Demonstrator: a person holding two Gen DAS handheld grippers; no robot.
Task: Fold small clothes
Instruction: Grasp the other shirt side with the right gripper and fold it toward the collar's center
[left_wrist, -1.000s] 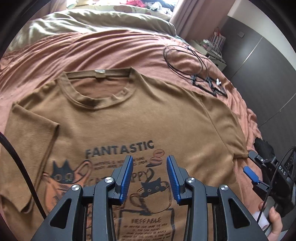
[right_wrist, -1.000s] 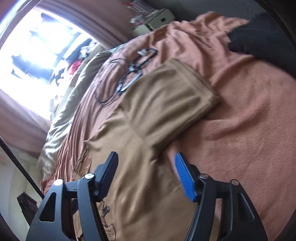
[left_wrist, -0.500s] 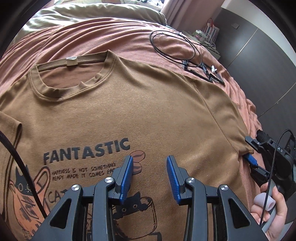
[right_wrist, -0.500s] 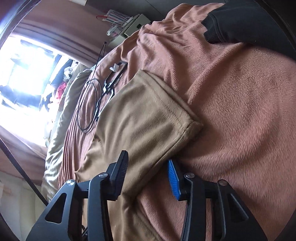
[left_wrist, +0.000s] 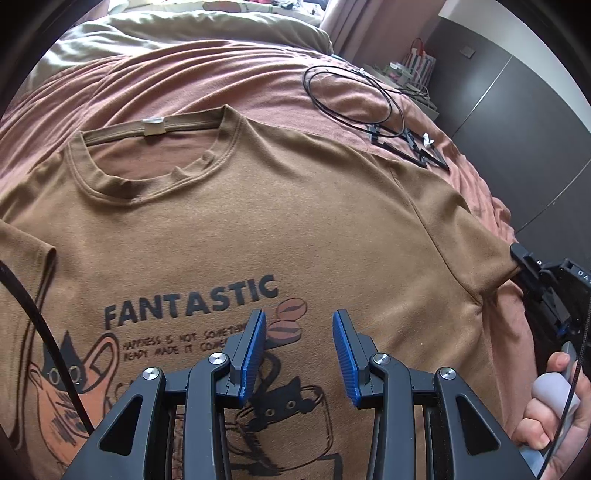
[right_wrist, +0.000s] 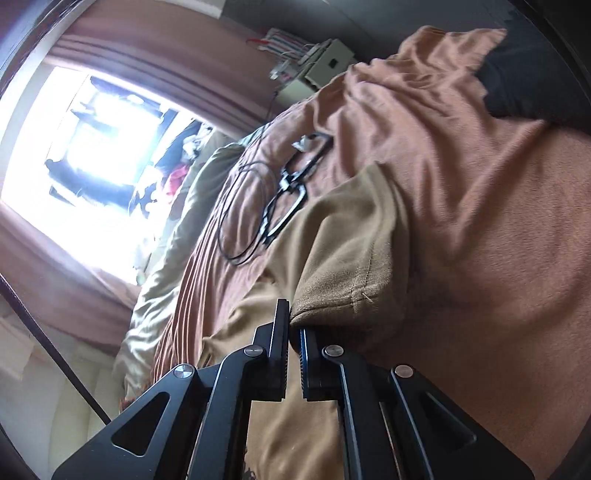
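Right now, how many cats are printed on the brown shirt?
2 show: one cat in the orange cup at the left edge, one cat in the outlined cup behind the left gripper. The gripper hides the lower print, so more may exist.

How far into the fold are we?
Done: the T-shirt lies flat, print up, on the blanket. In hand: the right gripper has just closed on the sleeve hem; the left gripper hovers open above the print. Left: every fold, none made yet.
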